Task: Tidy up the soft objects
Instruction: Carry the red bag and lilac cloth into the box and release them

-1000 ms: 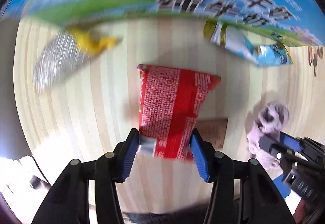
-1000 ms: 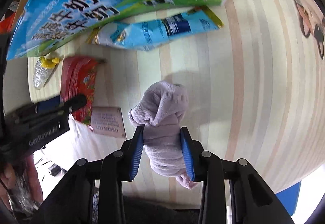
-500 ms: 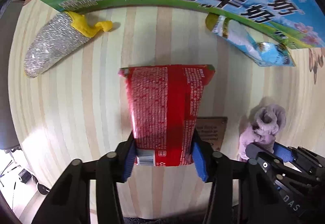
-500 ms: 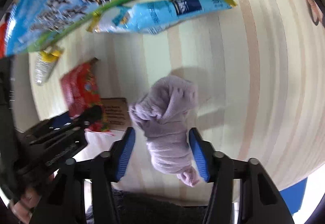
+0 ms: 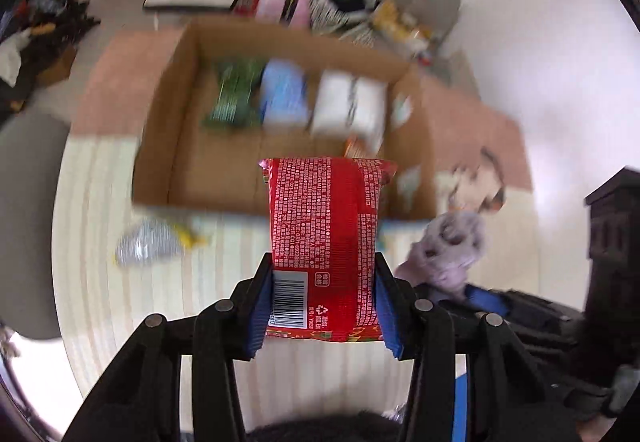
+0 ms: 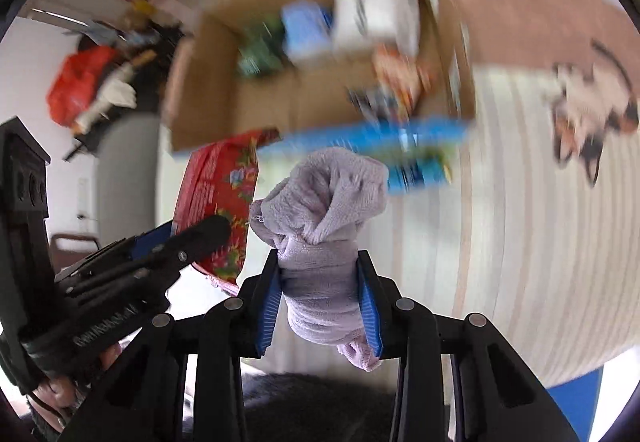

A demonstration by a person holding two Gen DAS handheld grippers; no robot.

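My left gripper (image 5: 323,302) is shut on a red snack packet (image 5: 324,230) and holds it up in the air, in front of an open cardboard box (image 5: 192,169). My right gripper (image 6: 319,302) is shut on a rolled lilac towel (image 6: 320,209), also lifted. The towel shows at the right in the left wrist view (image 5: 448,246). The red packet shows at the left in the right wrist view (image 6: 220,197), with the left gripper's fingers (image 6: 192,238) on it. The box (image 6: 200,89) holds green, blue and white packs.
A silver and yellow packet (image 5: 148,246) lies on the striped mat (image 5: 100,282) left of the box. A blue packet (image 6: 400,149) lies by the box front. A cat picture (image 6: 592,113) is on the mat at the right. Clutter stands behind the box.
Both grippers have risen from the mat with their loads and tilted up, so the box's open top now shows. The right gripper has closed on the towel.
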